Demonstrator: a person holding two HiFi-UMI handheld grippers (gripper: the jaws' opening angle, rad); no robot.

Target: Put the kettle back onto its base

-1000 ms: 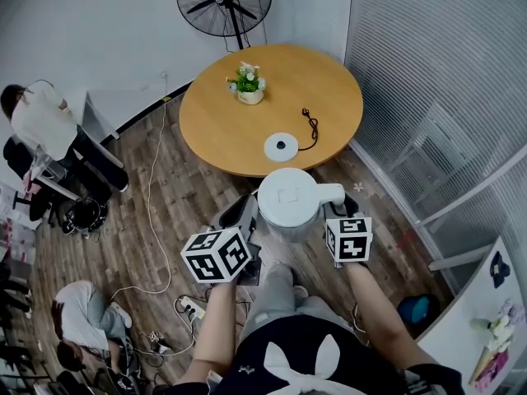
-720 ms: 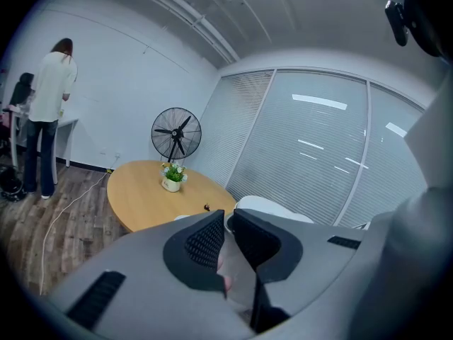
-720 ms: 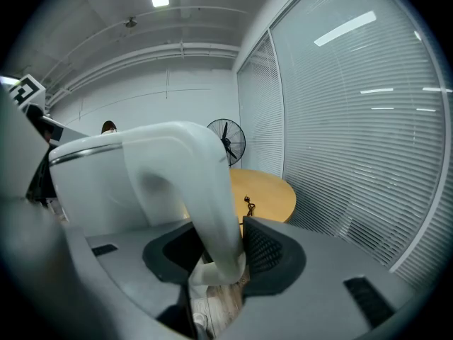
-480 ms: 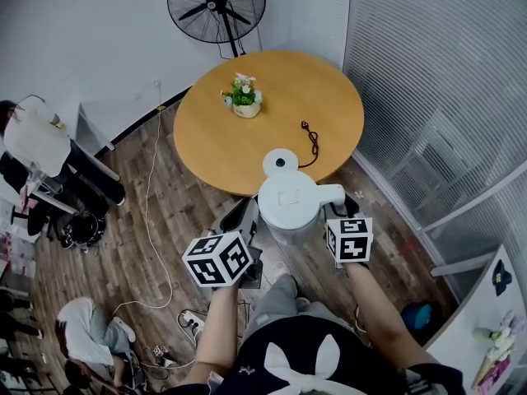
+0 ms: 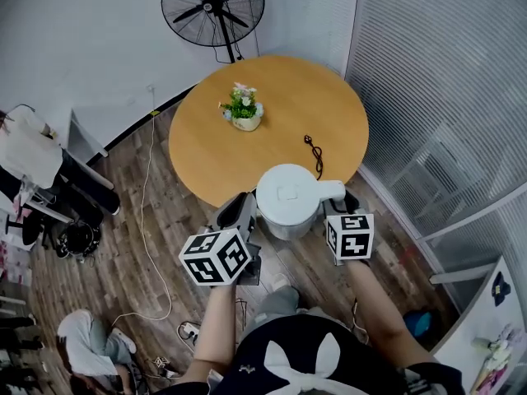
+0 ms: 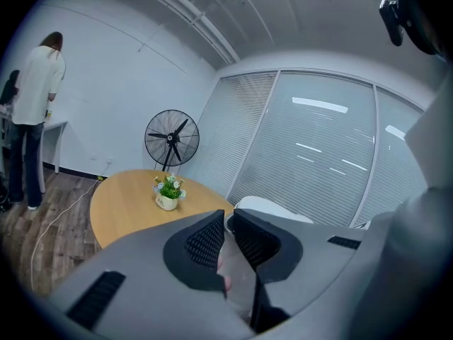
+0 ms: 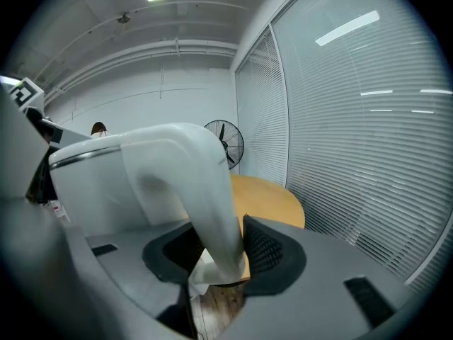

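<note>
A white kettle [image 5: 288, 196] with a grey body hangs over the near edge of a round wooden table [image 5: 247, 151]. My right gripper [image 5: 338, 207] is shut on its curved white handle [image 7: 205, 197], which fills the gap between the jaws in the right gripper view. My left gripper [image 5: 244, 214] sits against the kettle's left side. Its jaws [image 6: 228, 239] stand nearly together with a pale part of the kettle [image 6: 272, 207] pinched between them. The kettle hides the round base in the head view; only the base's black cord [image 5: 314, 151] shows.
A small potted plant [image 5: 243, 108] stands on the table's far half. A standing fan [image 5: 212, 6] is behind the table, and a wall of blinds [image 5: 445, 97] runs along the right. People [image 5: 41, 159] and cables [image 5: 148, 220] occupy the floor at the left.
Both grippers carried the kettle forward toward the table. The white base, visible beyond the kettle before, is now covered by it.
</note>
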